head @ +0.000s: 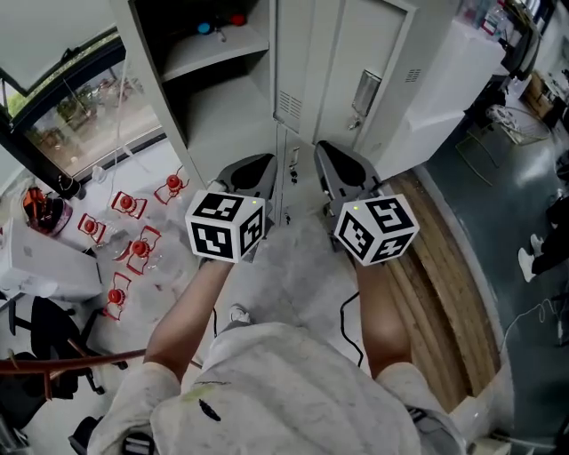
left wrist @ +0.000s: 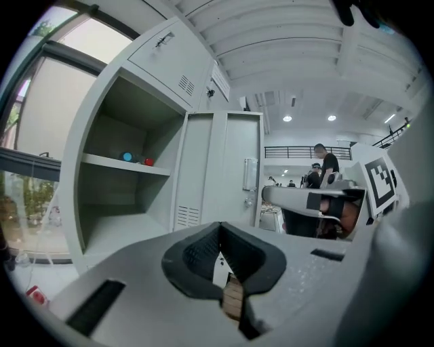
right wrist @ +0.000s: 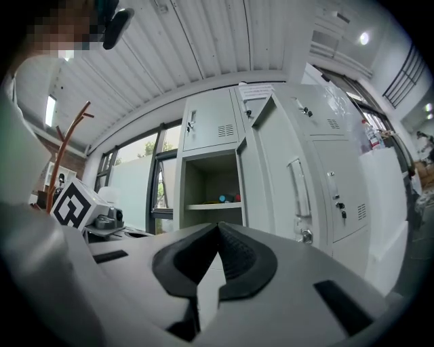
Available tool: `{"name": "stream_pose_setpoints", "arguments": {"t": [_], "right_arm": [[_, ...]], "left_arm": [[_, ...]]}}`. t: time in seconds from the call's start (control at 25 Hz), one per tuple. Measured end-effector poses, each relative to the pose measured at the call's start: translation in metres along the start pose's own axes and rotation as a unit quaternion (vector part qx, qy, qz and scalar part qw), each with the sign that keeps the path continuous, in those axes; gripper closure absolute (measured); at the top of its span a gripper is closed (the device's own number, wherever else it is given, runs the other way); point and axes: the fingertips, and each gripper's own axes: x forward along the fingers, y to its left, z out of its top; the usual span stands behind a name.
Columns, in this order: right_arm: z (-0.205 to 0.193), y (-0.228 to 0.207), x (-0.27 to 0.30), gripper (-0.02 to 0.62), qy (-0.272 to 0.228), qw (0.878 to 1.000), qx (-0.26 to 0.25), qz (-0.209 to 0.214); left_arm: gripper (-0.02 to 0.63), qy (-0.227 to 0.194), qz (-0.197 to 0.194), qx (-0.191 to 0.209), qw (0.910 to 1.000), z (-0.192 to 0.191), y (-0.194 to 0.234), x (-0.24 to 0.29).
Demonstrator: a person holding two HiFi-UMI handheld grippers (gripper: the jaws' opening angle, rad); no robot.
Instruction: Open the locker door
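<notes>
The grey metal locker (head: 293,62) stands just ahead of me. Its door (head: 360,84), with a long handle (head: 366,89), is swung open, and the compartment (head: 213,62) beside it shows a shelf with small blue and red items (head: 218,24). My left gripper (head: 262,162) and right gripper (head: 325,149) hang side by side in front of the locker's foot, touching nothing. In the left gripper view the left gripper (left wrist: 218,228) is shut and empty, facing the open door (left wrist: 230,169). In the right gripper view the right gripper (right wrist: 218,227) is shut and empty, below the door handle (right wrist: 296,186).
Several red-and-white items (head: 129,240) lie on the floor at the left by a white box (head: 44,267) and a black chair (head: 44,342). A black cable (head: 351,329) runs beside my feet. A white cabinet (head: 453,80) stands at the right. People (left wrist: 329,162) stand far behind.
</notes>
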Motion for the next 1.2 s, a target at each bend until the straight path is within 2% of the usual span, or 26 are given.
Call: {"name": "stream_pose_setpoints", "arguments": {"t": [0.6,1.2], "right_arm": [[-0.009,0.043,-0.001,0.592,0.023,0.997,-0.008,0.074],[-0.011,0.049,-0.007,0.592,0.021,0.995,-0.003,0.093]], "left_arm": [[0.6,-0.015,0.072,-0.014,0.9972,-0.005,0.01,-0.041],[0.6,-0.013,0.089,-0.006,0.9959,-0.006,0.005,-0.051]]}}
